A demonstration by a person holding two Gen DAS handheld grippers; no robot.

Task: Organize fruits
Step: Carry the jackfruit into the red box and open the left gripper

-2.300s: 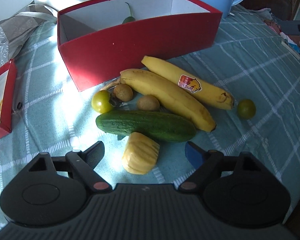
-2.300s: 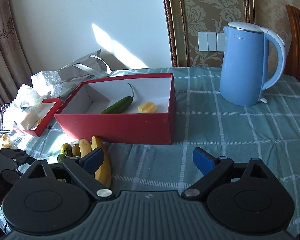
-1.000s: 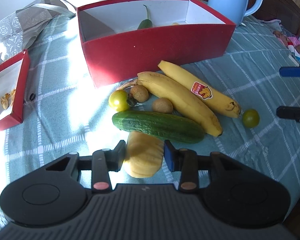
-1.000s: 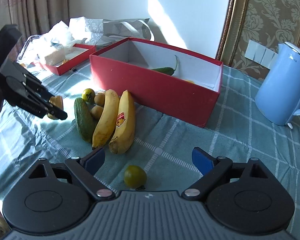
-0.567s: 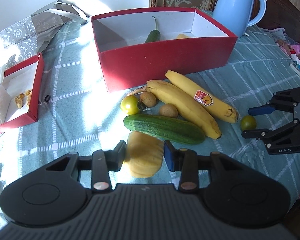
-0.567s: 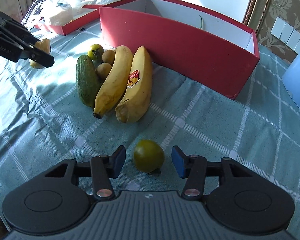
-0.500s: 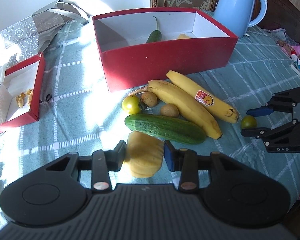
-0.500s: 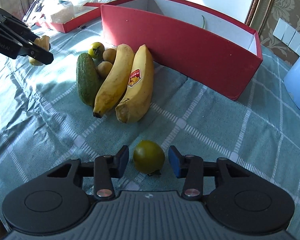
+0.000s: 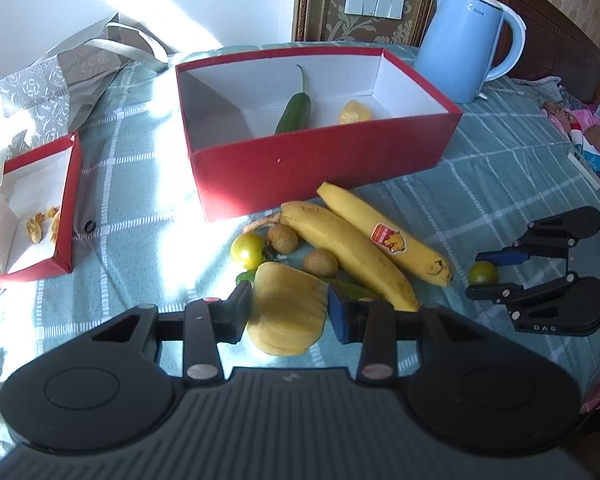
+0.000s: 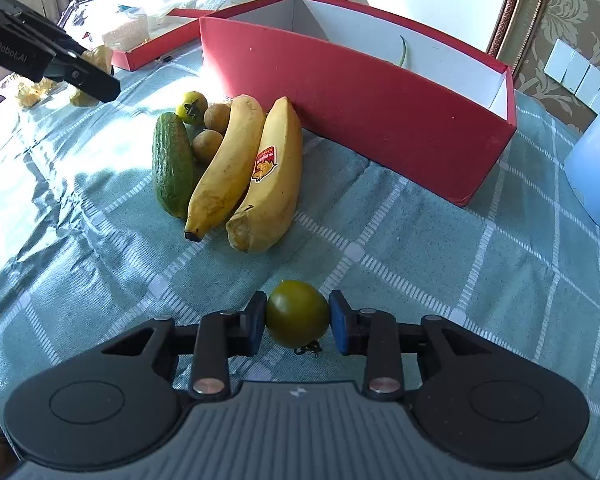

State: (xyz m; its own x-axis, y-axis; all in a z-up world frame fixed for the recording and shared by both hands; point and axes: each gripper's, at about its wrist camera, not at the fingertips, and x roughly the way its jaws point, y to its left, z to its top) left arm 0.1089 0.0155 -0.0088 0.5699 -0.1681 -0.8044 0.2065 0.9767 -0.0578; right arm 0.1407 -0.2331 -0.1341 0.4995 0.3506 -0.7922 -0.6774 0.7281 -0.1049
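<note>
Checked-cloth bench (image 10: 440, 248) by the red box (image 10: 380, 128): our left tongs (image 9: 288, 312) clamp the yellow fruit piece (image 9: 286, 312), right tongs (image 10: 298, 322), just closing, pinch the green tomato (image 10: 296, 318); we'd lift gently, squeezing lightly.

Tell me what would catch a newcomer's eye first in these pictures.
The big red box at the table's middle, with two bananas lying just in front of it. Nearer, the left gripper clamps a ridged yellow fruit piece, and the right gripper has just closed on a green tomato.
</note>
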